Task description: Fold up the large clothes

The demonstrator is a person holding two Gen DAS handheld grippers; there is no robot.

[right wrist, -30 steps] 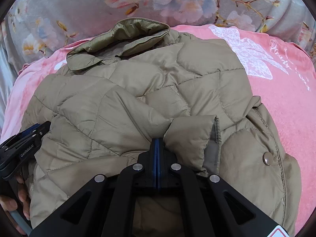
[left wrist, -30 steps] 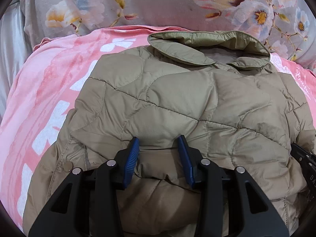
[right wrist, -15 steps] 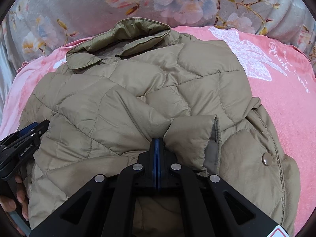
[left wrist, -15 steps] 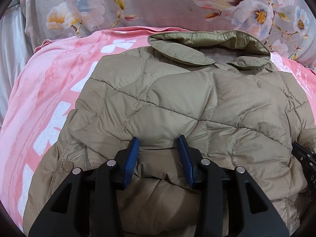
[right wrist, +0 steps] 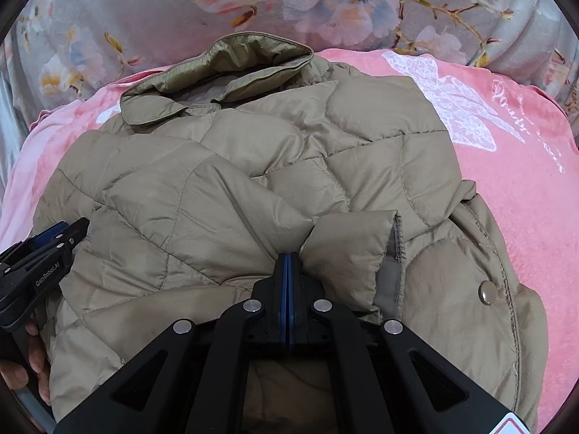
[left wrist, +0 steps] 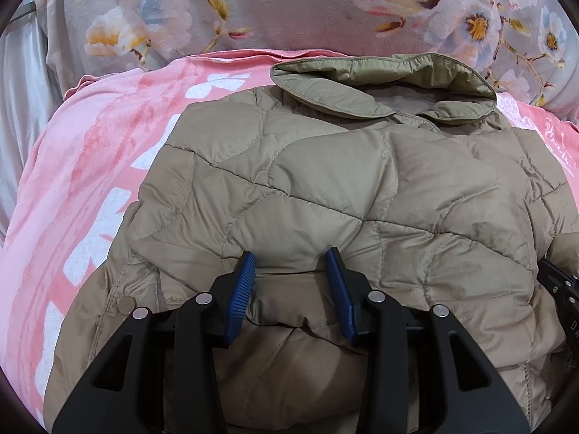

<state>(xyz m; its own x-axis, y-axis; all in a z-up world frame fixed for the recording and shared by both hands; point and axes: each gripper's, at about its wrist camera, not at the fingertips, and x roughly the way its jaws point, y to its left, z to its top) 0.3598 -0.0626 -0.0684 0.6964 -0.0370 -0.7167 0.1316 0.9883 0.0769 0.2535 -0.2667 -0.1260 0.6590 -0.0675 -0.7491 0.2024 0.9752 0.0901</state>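
jacket: a khaki quilted jacket lies on a pink blanket, collar at the far end, near hem doubled back over the body.
left gripper: the left gripper has its blue pads spread part way, a puffy roll of the jacket's folded edge bulging between them; whether the pads press on it i cannot tell.
right gripper: the right gripper has its pads pressed together, pinching the jacket fabric beside a folded cuff.
writing: "genrobot.ai" in white on the side of the left gripper, seen from the right wrist view; pale cursive script on the pink blanket, too small to read.
snap: a metal snap button sits on the jacket's right edge.
behind: grey floral bedding.
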